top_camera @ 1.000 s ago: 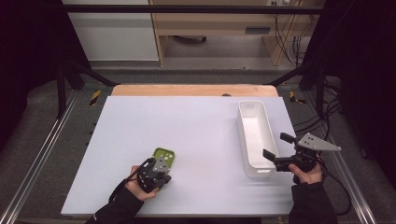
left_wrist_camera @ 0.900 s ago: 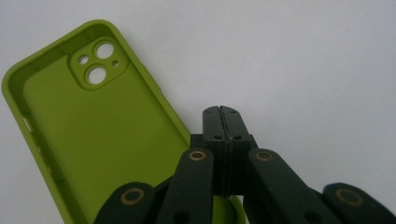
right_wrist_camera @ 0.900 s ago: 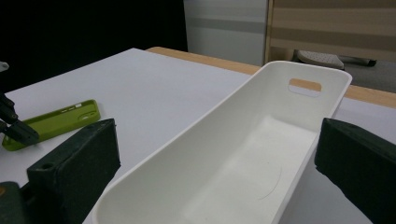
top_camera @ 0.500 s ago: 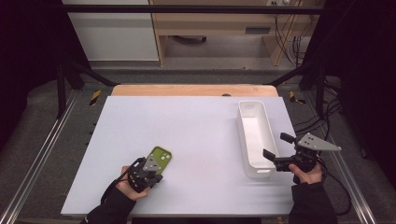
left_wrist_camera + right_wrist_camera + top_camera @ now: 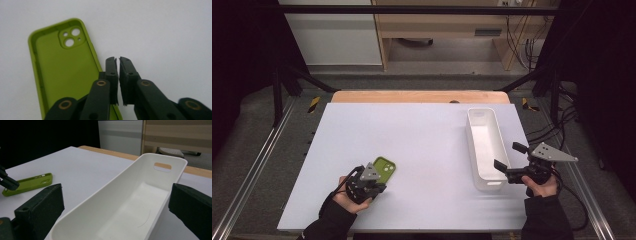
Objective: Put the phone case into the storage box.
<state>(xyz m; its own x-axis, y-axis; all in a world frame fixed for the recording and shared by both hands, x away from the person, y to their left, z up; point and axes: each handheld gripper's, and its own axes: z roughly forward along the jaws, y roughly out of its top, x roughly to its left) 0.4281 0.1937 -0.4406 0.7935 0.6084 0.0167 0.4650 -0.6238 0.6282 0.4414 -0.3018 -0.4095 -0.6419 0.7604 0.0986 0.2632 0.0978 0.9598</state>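
Note:
A lime-green phone case (image 5: 385,167) lies flat on the white table, inner side up, camera holes at its far end (image 5: 67,70). My left gripper (image 5: 118,60) sits just beside the case's right edge. Its jaws have just been opening; a thin gap separates them and nothing is between them. In the high view the left gripper (image 5: 378,185) is at the table's front left, right against the case. My right gripper (image 5: 508,157) is open wide at the near end of a long white bin (image 5: 472,140), its jaws on either side of the bin's rim (image 5: 120,177) without touching.
The white bin stands lengthwise along the table's right side, with nothing in it and a handle slot (image 5: 162,166) in its far wall. From the right gripper view the green case (image 5: 27,183) lies far left. A wooden strip (image 5: 417,96) borders the table's far edge.
The left hand drew back slightly toward the front left, and the green case now lies flat beside the jaws. The right gripper kept still.

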